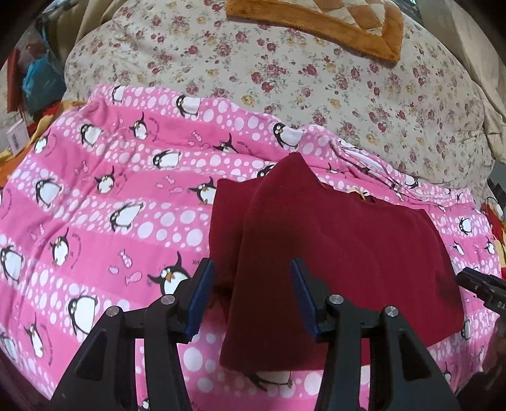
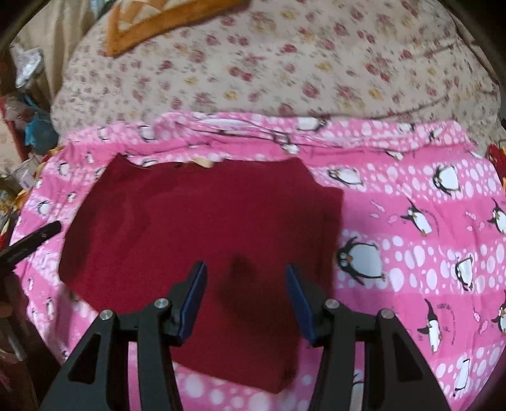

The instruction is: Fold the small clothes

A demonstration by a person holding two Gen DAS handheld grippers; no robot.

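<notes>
While the bed is filling both views, a cream quilt [image 1: 316, 72] with small red and yellow flowers is bulging across its far side, and a brown-edged patchwork blanket [image 1: 357, 28] is lying on top of that quilt toward the far edge. A pink penguin-print cover [image 1: 95, 189] with white dots is spreading over the near half of the bed, its far hem rumpling against the flowered quilt. Cluttered shelves with blue and red items [image 1: 34, 79] are showing past the bed's left edge, too blurred to name.

A dark red garment [image 1: 332, 246] is lying flat on the pink cover toward the near edge, with one panel folded over its left side and a small tan tag [image 1: 359, 191] showing at its far edge.

The left gripper [image 1: 253, 294] is hovering over the garment's folded left part with its blue-padded jaws apart and holding nothing. The right gripper [image 2: 246, 297] is hanging over the garment's near right part, likewise spread and empty, its tip also showing at the right edge of the left view.
</notes>
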